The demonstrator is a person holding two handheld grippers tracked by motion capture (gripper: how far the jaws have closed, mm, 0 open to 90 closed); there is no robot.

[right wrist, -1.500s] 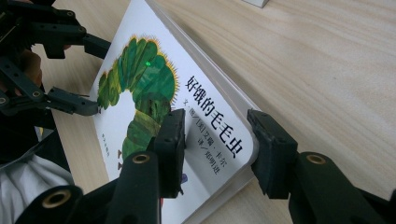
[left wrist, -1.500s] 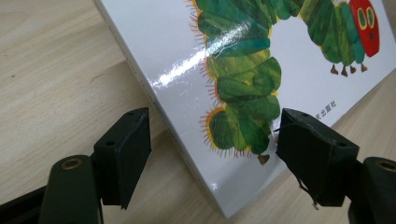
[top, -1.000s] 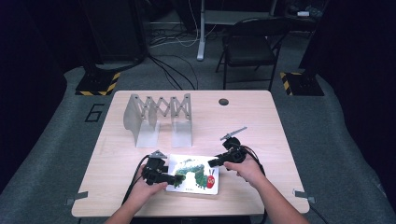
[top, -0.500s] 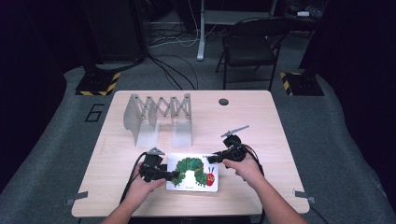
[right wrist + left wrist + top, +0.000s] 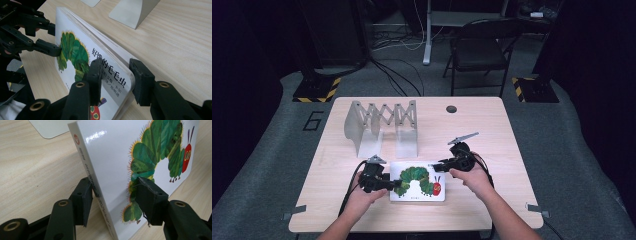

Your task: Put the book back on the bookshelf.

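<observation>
High view: picture book (image 5: 418, 181) lies near the 6 o'clock edge of the table (image 5: 492, 135), left claw (image 5: 398, 185) at its 9 o'clock side, right claw (image 5: 436, 166) at its 1 o'clock corner, metal accordion rack (image 5: 382, 122) off at 11 o'clock. Left claw view adds grip detail: the left claw (image 5: 113, 195) has just been closing around the spine edge, one pad on the cover, the other pad's contact at the back hard to tell. Right claw view: right claw (image 5: 116, 75) clamps the book's (image 5: 82, 60) rounded corner, thick board pages visible, edge raised off the table. Book (image 5: 130, 162) has a glossy white cover, green caterpillar with red head, Chinese title, small red logo on the spine.
</observation>
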